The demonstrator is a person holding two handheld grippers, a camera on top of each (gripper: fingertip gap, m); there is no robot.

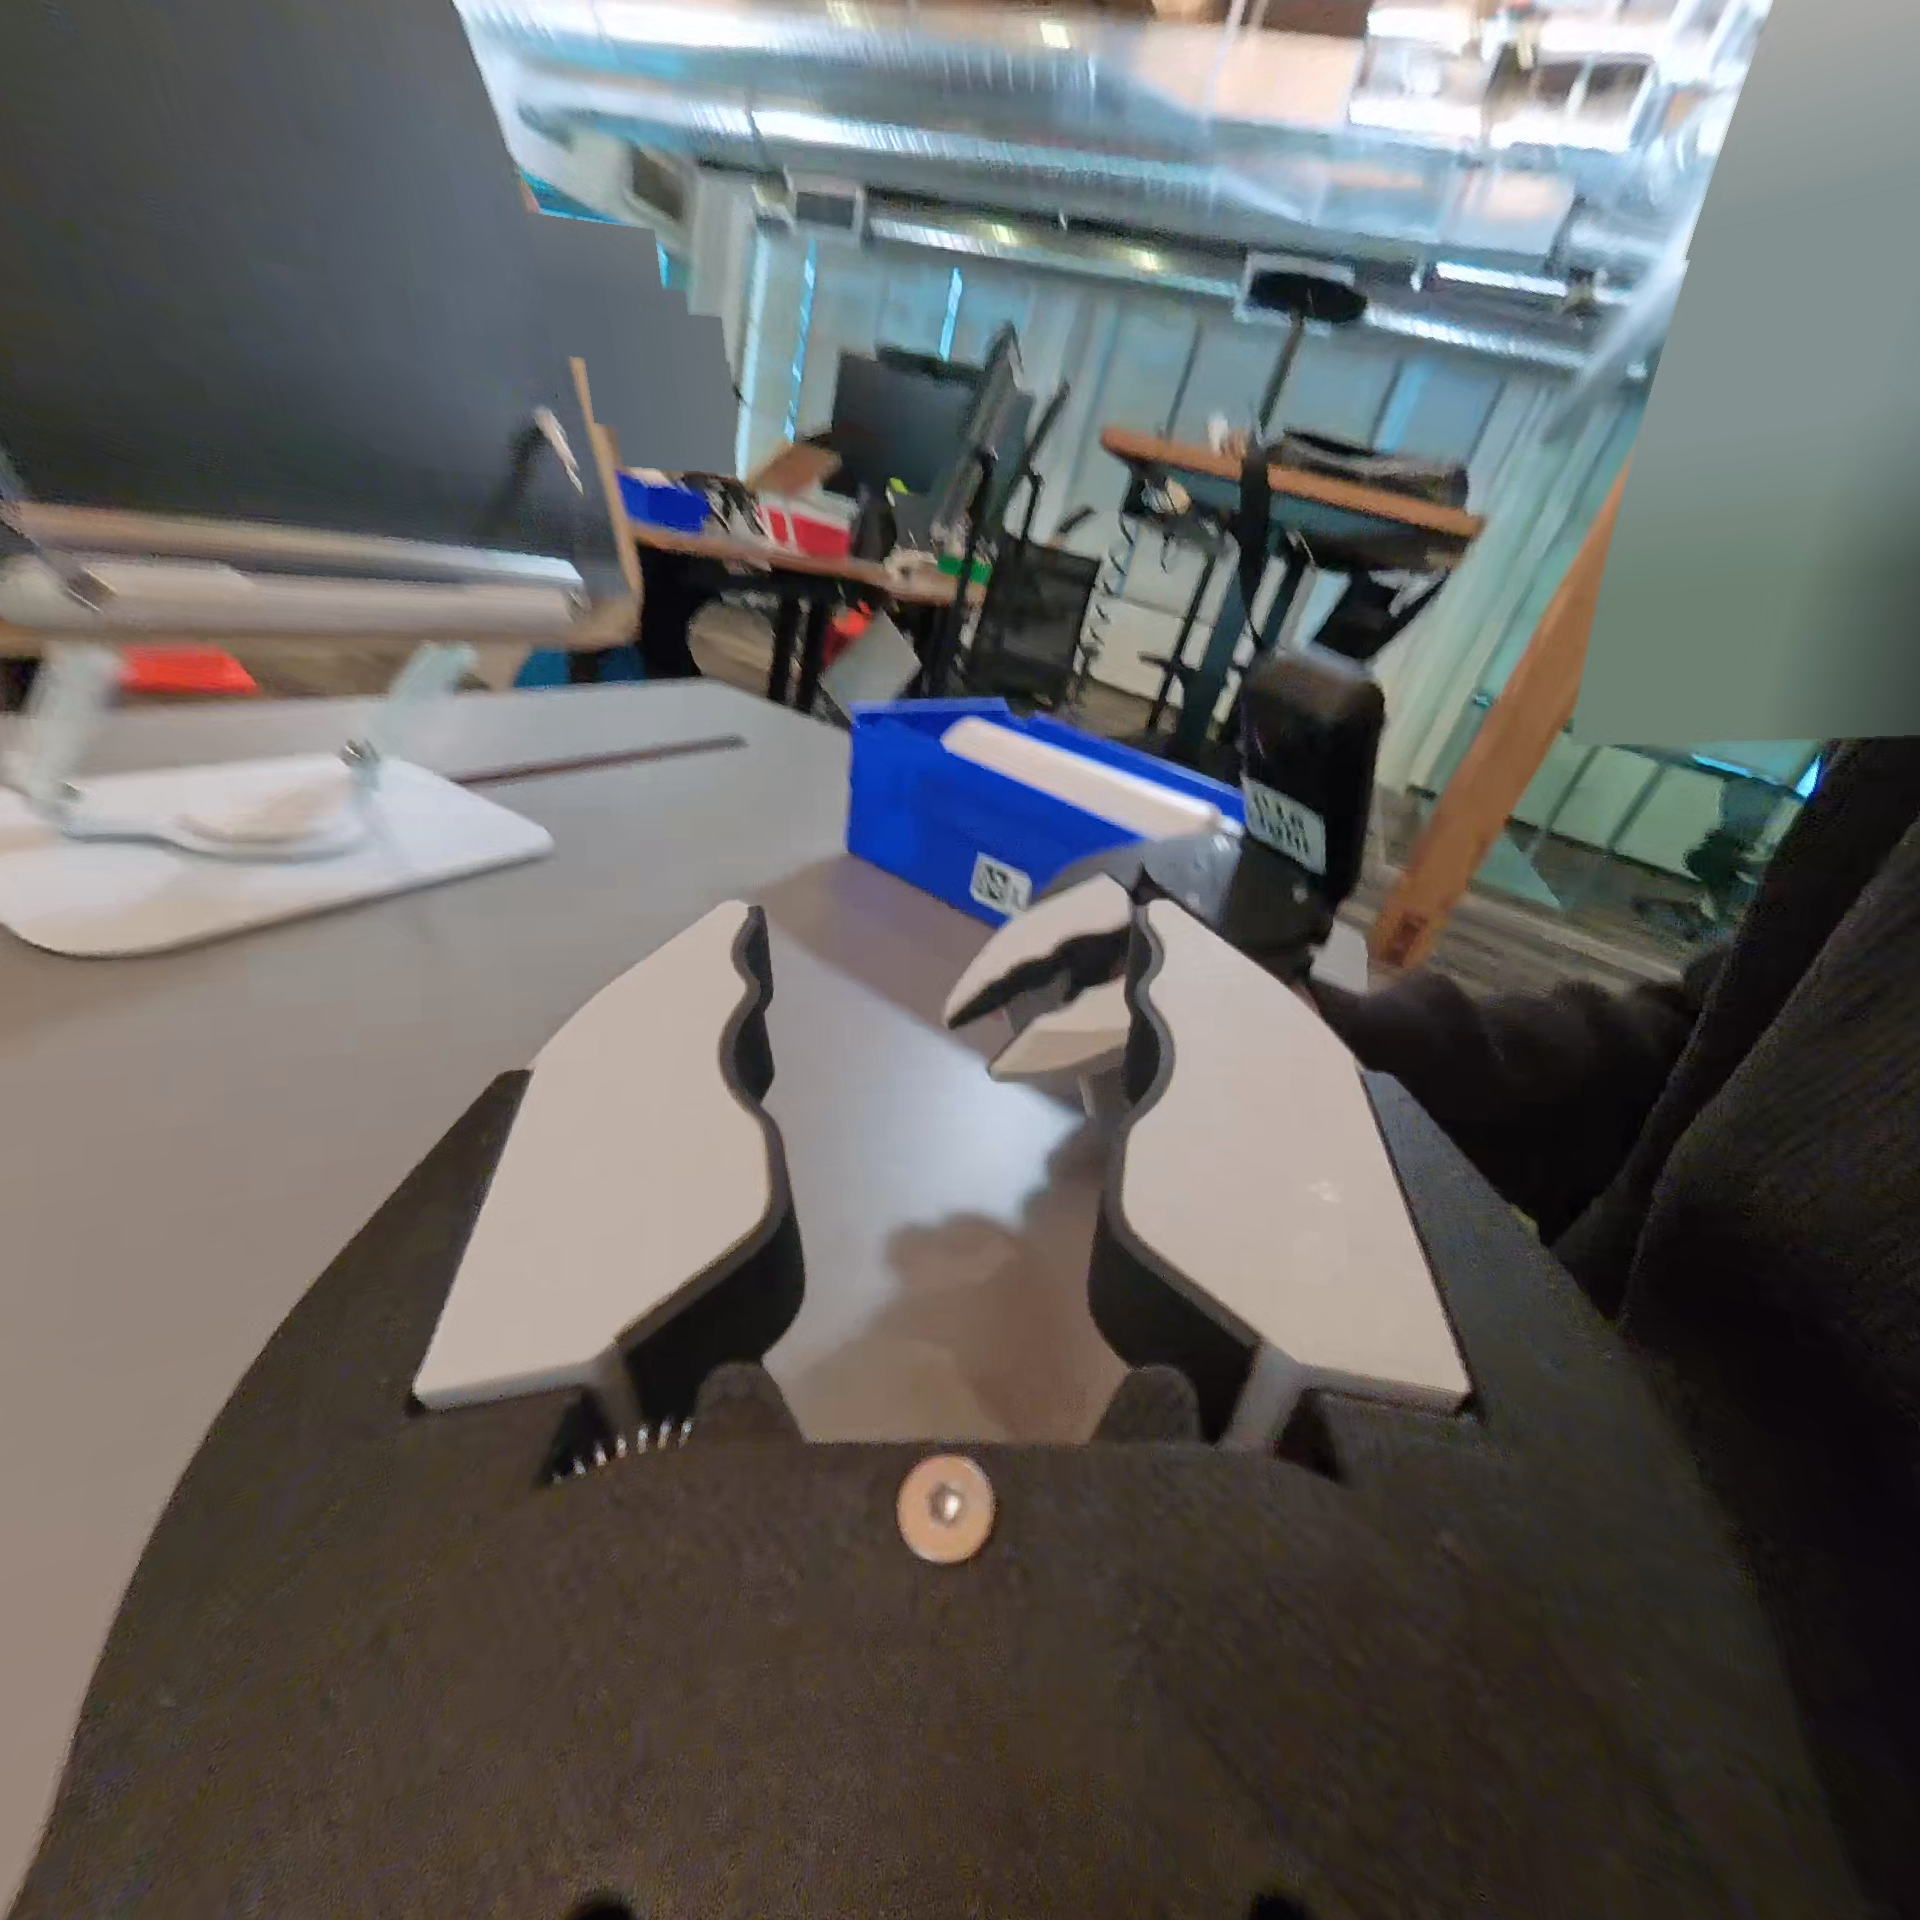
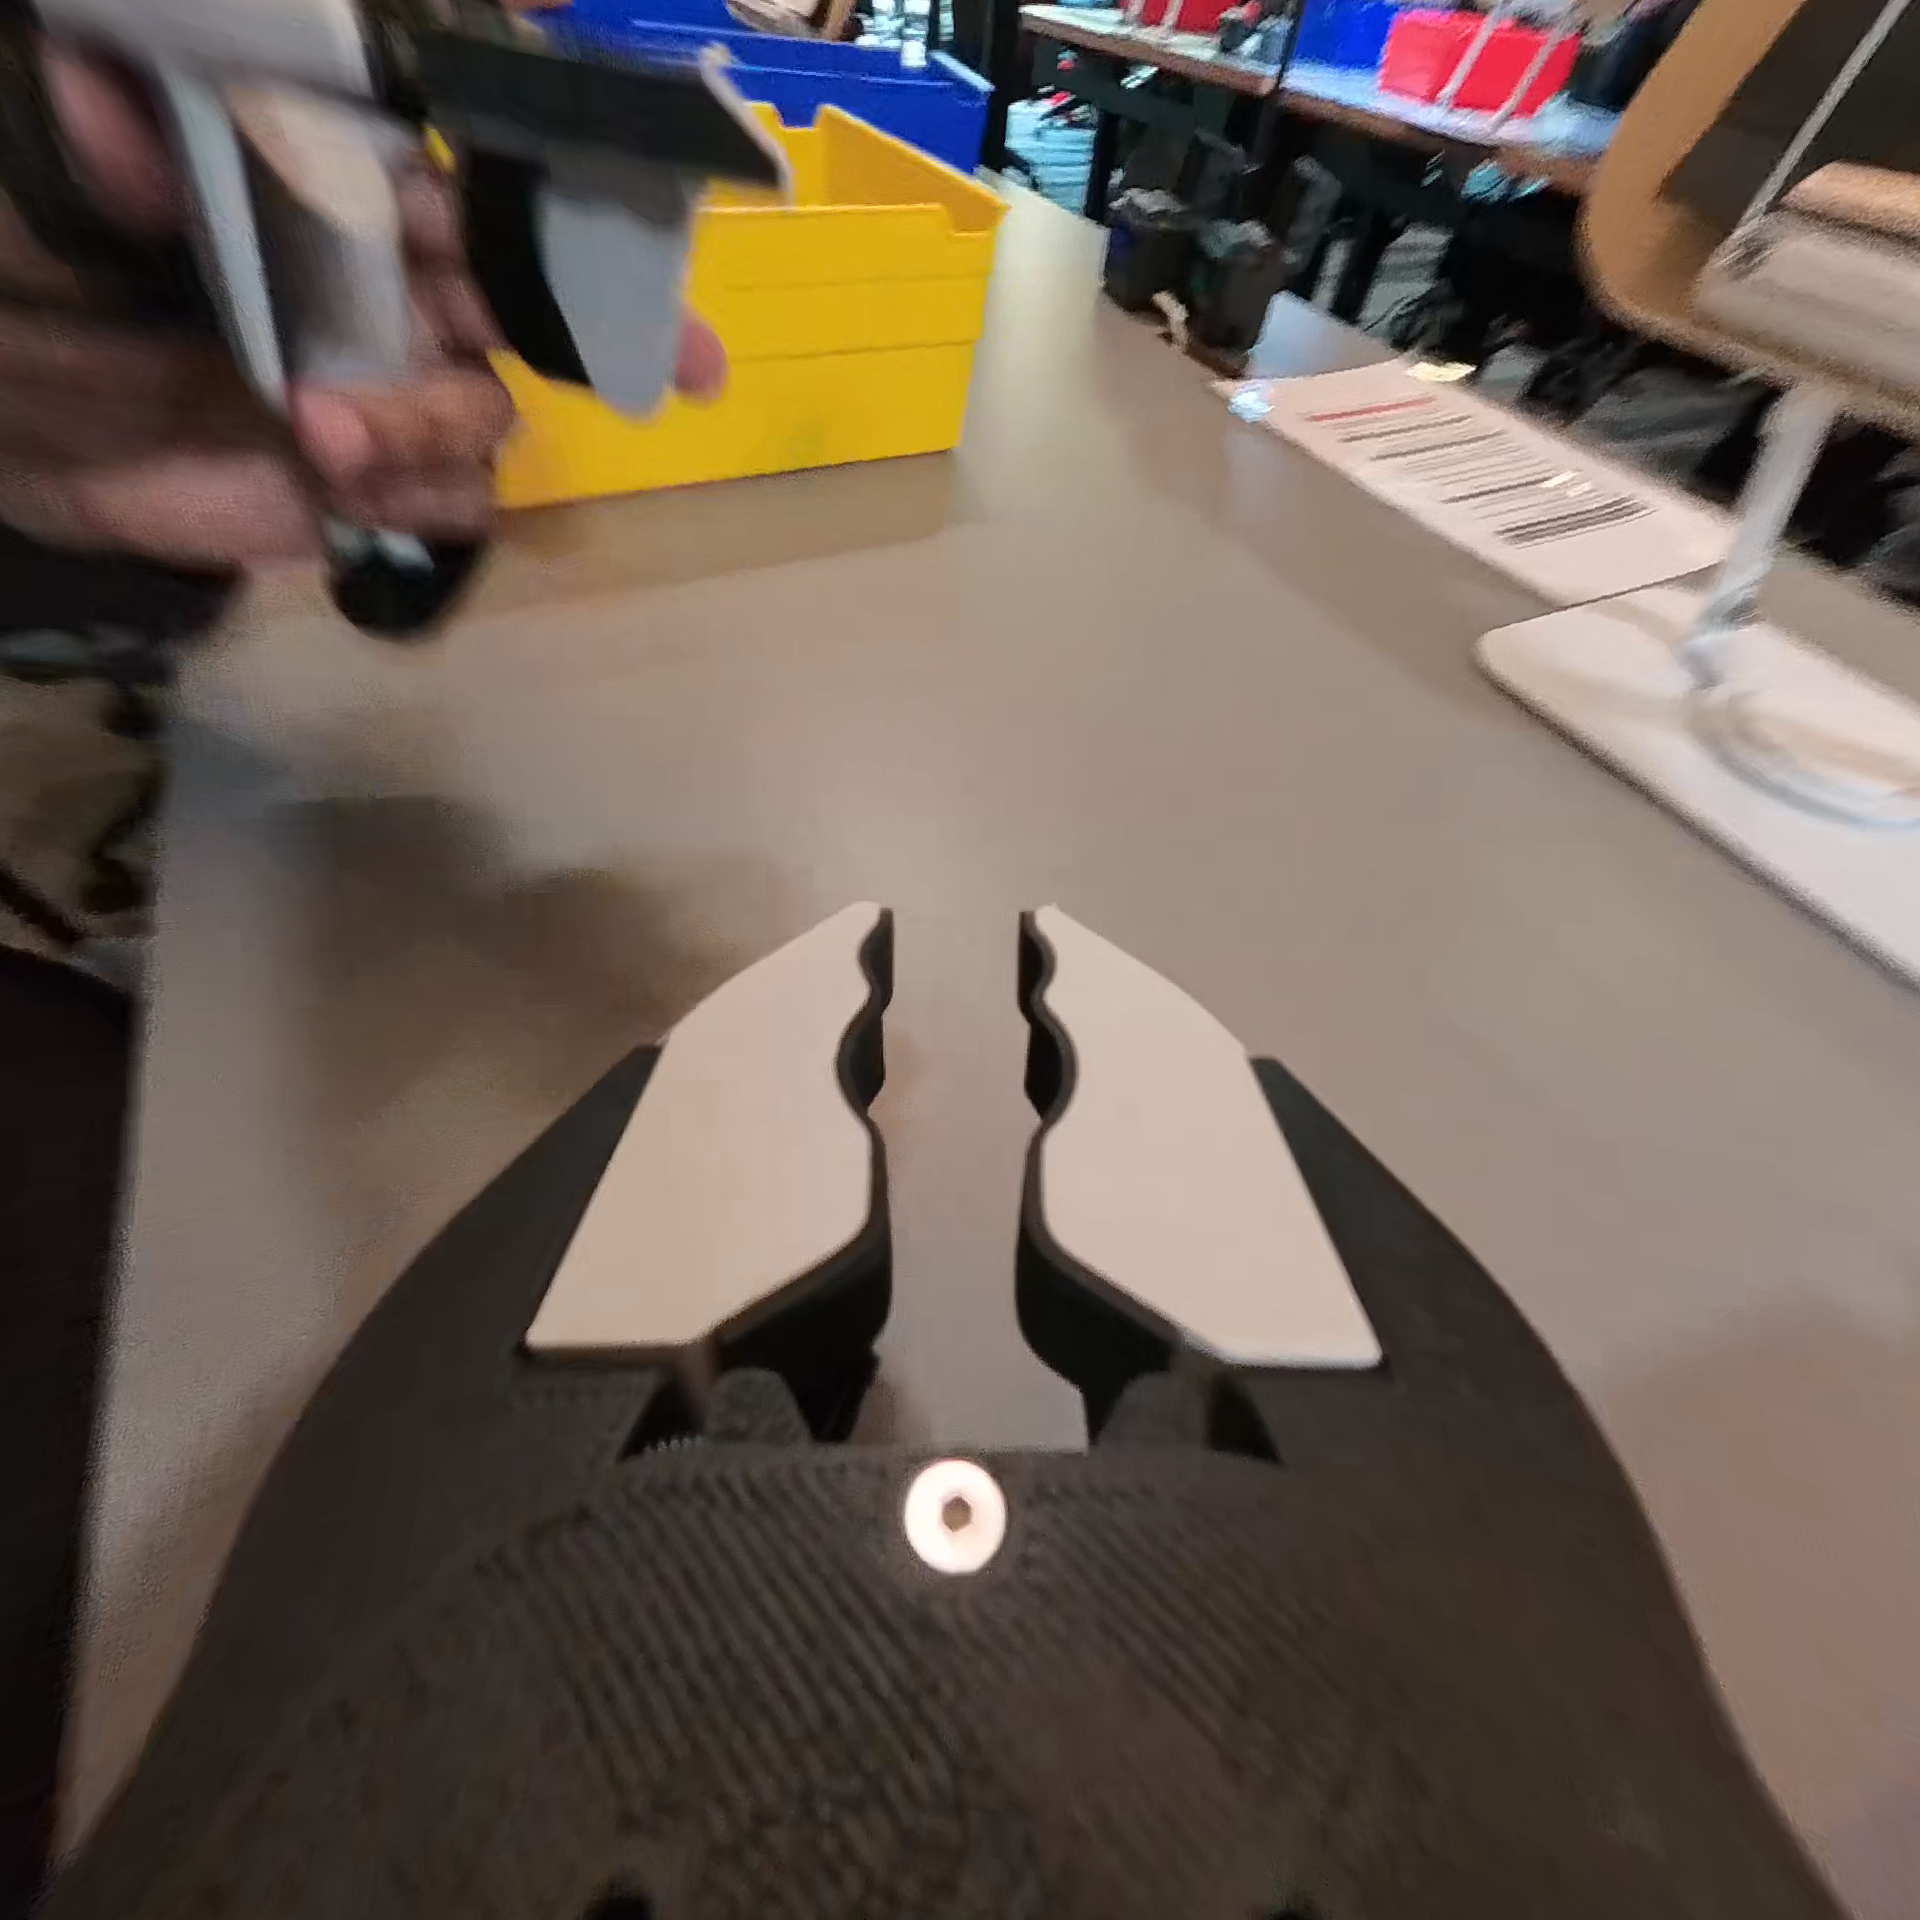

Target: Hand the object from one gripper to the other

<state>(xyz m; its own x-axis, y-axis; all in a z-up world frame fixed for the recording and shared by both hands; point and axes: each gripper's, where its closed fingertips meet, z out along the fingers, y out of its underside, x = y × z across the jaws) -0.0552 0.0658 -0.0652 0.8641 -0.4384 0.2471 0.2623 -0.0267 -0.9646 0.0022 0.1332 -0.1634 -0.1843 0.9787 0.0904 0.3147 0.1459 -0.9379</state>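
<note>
**No object in either gripper: the handover has nothing to pass**

In the lower centre of the left wrist view, the left gripper (image 1: 945,935) stands with its jaws wide apart and nothing between them. Just past its right finger, the right gripper (image 1: 1039,997) shows small and side-on, its tips a little parted. In its own view the right gripper (image 2: 956,925) has a narrow gap between the fingers, and only bare tabletop shows through. The left gripper (image 2: 665,260) appears blurred at upper left of that view, held in a person's hand (image 2: 312,416).

The task's object cannot be found in either view, so I judge the step to lie outside the exchange itself. Which side of it cannot be told. Any next move would call for one gripper to find and take the object.

The grey table (image 2: 1195,727) is smooth and matt. On it stand a yellow bin (image 2: 852,343), a blue bin (image 1: 935,790) farther back, a printed sheet (image 2: 1475,468) and a white stand base (image 1: 260,862). Beyond lie desks, a monitor and ceiling ducts.
</note>
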